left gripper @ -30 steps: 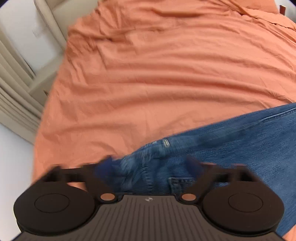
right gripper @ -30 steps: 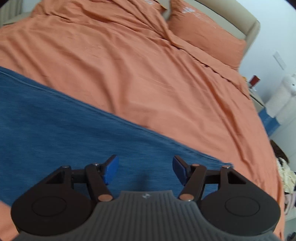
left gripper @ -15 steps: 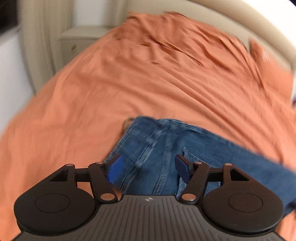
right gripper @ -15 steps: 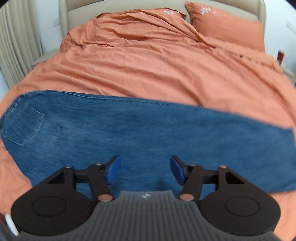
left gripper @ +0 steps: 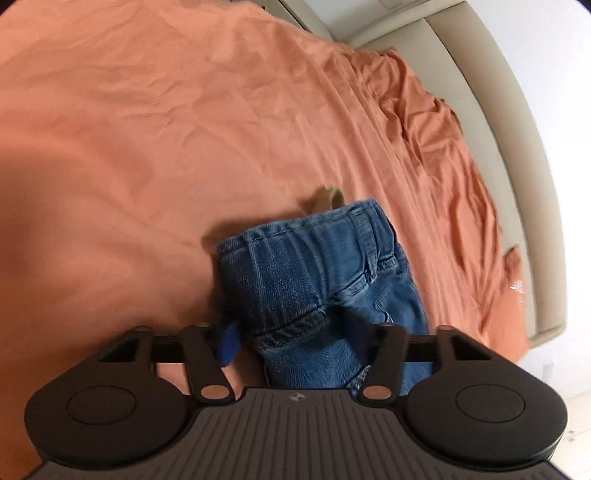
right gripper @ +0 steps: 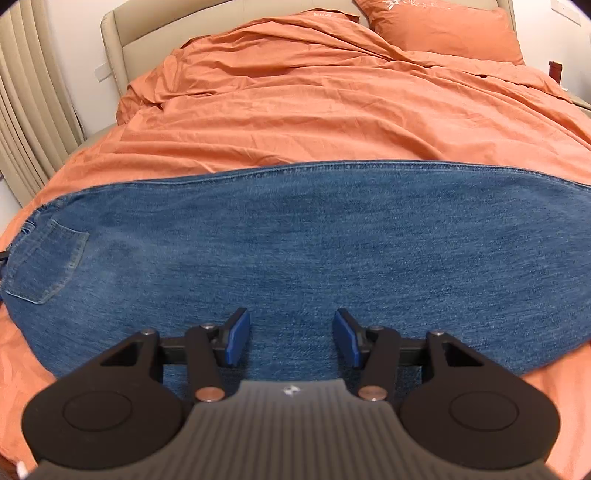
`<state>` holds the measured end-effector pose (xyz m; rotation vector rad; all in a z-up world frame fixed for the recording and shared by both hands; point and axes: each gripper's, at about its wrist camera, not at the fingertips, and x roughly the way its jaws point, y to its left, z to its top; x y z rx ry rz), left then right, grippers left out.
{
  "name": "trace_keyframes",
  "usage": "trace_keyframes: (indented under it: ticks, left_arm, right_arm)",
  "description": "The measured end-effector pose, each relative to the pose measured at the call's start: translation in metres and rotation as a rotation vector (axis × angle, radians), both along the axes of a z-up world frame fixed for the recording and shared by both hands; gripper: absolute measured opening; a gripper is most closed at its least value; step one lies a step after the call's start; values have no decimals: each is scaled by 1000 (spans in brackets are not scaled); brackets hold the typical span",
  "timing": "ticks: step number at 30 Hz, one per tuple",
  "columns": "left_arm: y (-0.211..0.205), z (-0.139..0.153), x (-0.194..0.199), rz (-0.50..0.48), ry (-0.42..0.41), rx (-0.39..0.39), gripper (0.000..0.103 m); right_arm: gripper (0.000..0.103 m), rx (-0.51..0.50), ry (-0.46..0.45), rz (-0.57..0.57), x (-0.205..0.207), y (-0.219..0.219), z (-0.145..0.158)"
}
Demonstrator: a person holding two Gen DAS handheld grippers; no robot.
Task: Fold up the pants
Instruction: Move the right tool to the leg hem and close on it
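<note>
Blue denim pants (right gripper: 314,251) lie folded lengthwise across the orange bed cover, waistband and back pocket (right gripper: 44,262) at the left. In the left wrist view the waist end (left gripper: 317,266) sits bunched between my left gripper's jaws. My left gripper (left gripper: 291,339) is open, its left blue pad (left gripper: 227,341) beside the denim, the right pad hidden behind the fabric. My right gripper (right gripper: 291,338) is open and empty, low over the near edge of the leg.
The orange duvet (right gripper: 332,103) covers the bed, rumpled toward the beige headboard (right gripper: 122,40). An orange pillow (right gripper: 443,26) lies at the back right. Beige curtains (right gripper: 26,110) hang at the left. A small tan object (left gripper: 327,197) lies beyond the waistband.
Both views have swung round. The left gripper has moved onto the waist end, with denim now between its jaws. The right gripper has dropped closer to the leg. Both stay open.
</note>
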<state>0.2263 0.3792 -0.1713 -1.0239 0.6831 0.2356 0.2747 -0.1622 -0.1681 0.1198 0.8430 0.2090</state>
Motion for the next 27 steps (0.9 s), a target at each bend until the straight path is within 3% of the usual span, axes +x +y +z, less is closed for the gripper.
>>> trace_keyframes:
  ticks: [3, 6, 7, 11, 14, 16, 19, 23, 27]
  left_arm:
    - [-18, 32, 4, -26, 27, 206, 24]
    - [-43, 71, 4, -89, -4, 432, 19]
    - [-47, 75, 6, -99, 3, 475, 19]
    - [-45, 46, 25, -120, 147, 543, 19]
    - [-45, 19, 26, -127, 189, 562, 20]
    - [-48, 14, 29, -129, 200, 579, 23]
    - [-55, 23, 29, -143, 236, 647, 37]
    - [-62, 50, 17, -98, 240, 722, 73]
    - [-77, 77, 7, -106, 207, 757, 75]
  right_arm:
    - [48, -37, -13, -13, 7, 1, -3]
    - [49, -35, -1, -21, 14, 0, -5]
    - [49, -47, 4, -19, 17, 1, -6]
    - [49, -141, 3, -21, 27, 4, -15]
    - [50, -171, 3, -34, 34, -5, -21]
    - [52, -154, 14, -44, 37, -12, -23]
    - [53, -142, 20, -48, 39, -14, -21]
    - [53, -49, 19, -102, 33, -30, -9]
    - [53, 109, 27, -235, 17, -69, 13]
